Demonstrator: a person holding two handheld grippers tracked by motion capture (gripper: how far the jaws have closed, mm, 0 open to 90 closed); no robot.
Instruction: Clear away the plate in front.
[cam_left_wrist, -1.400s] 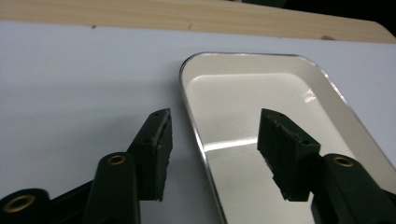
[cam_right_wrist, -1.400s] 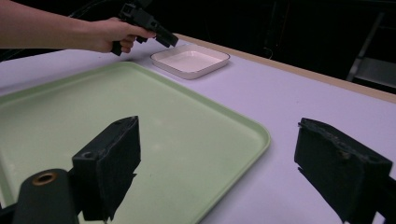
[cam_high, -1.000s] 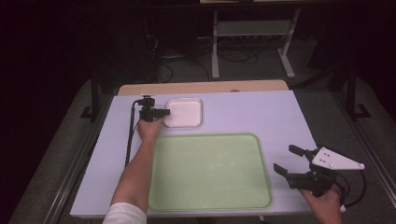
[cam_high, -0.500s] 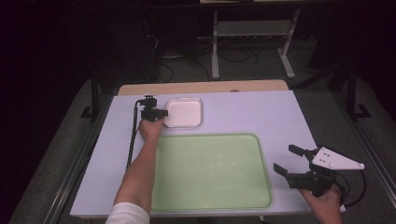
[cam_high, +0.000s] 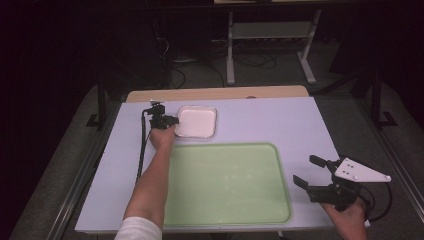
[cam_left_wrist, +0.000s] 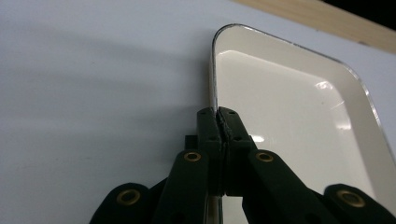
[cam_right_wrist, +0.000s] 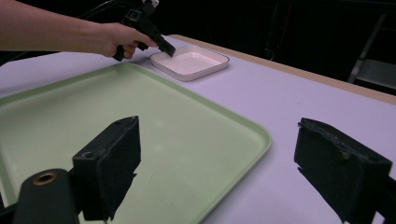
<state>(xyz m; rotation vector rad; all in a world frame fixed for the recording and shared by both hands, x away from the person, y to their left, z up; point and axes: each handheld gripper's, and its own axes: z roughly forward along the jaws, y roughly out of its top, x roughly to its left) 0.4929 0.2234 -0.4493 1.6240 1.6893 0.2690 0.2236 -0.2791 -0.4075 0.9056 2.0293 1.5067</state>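
Here the left gripper (cam_left_wrist: 218, 122) is clamped on the rim of the dish (cam_left_wrist: 289, 112): in the left gripper view its two black jaws are pressed together with the thin near-left edge of the white dish caught between them. From the high view the dish (cam_high: 197, 121) sits on the table (cam_high: 280, 120) toward the far left, just beyond the far-left corner of the tray (cam_high: 227, 182) and apart from it. The left gripper (cam_high: 169, 120) meets the dish's left side, and the left hand (cam_high: 161, 136) sits just behind it, the forearm running back toward the bottom edge along the tray's left side. A black cable (cam_high: 143, 150) trails down the table beside that arm.

The right gripper (cam_high: 310, 172) is at the near right, off the tray's right edge, held by the right hand (cam_high: 345, 217). Its jaws stand wide apart and hold nothing. In the right gripper view the gripper (cam_right_wrist: 219, 165) looks over the tray's corner (cam_right_wrist: 140, 140), one jaw over the green surface and the other over the bare table (cam_right_wrist: 289, 102). Farther off, the dish (cam_right_wrist: 190, 62) and the left hand (cam_right_wrist: 116, 39) show there too, the left gripper (cam_right_wrist: 166, 48) angled down onto the dish's rim.

The tray is empty, and so is the dish.
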